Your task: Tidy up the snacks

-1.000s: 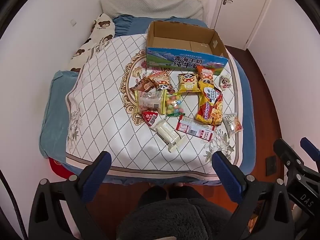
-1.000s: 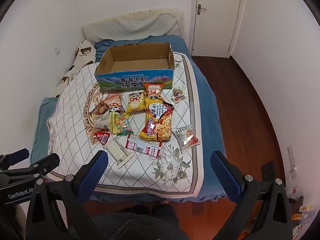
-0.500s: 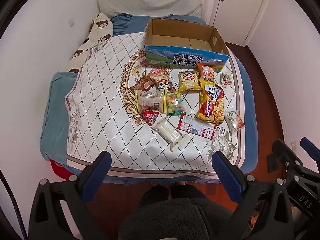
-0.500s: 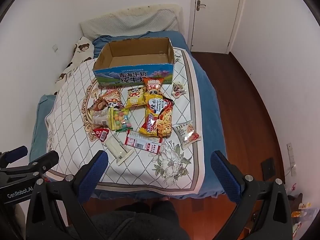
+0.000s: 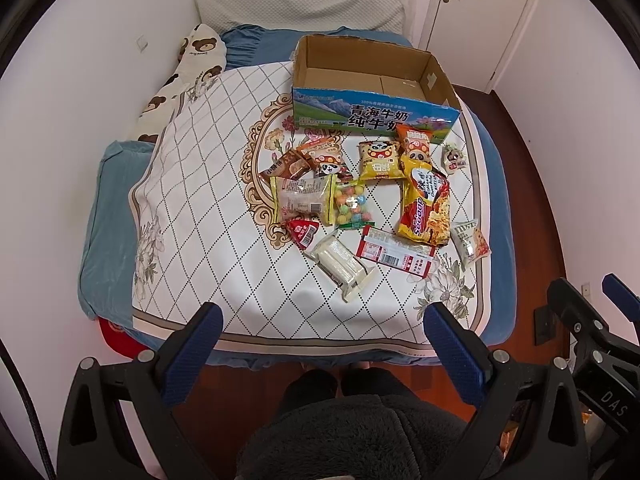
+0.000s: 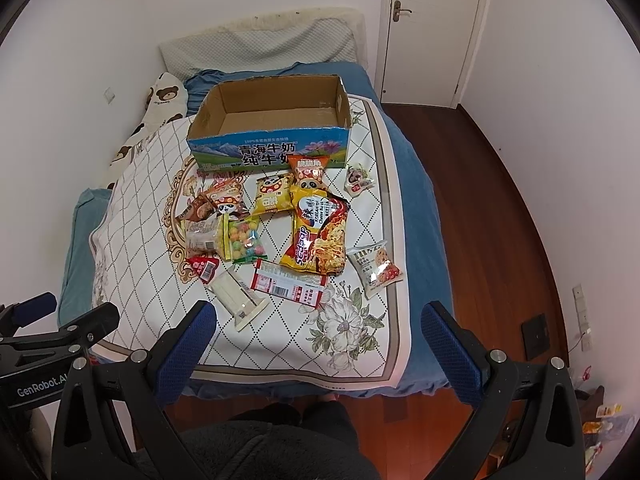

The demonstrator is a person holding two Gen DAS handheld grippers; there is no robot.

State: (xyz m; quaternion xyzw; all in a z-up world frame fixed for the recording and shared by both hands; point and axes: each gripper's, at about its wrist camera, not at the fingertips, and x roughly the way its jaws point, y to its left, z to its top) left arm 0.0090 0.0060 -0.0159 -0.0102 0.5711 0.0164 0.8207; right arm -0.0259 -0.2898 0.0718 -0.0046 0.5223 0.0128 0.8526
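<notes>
Bed (image 5: 100,220), quilted cover. Cardboard box (image 5: 372,116), far centre of the cover, open-topped, nothing inside. Snack packets (image 5: 424,208), loose cluster just near side of box, centre-right. Left gripper (image 5: 320,340) and right gripper (image 6: 318,338): both spread wide, holding nothing, off the bed's near edge.

box (image 5: 372,116): matt cardboard — printed paper front
snack packets (image 5: 424,208): glossy plastic film
bed cover (image 5: 208,216): smooth cloth
floor (image 6: 492,216): polished wood — glossy
tong pads (image 5: 192,354): textured blue rubber
</notes>
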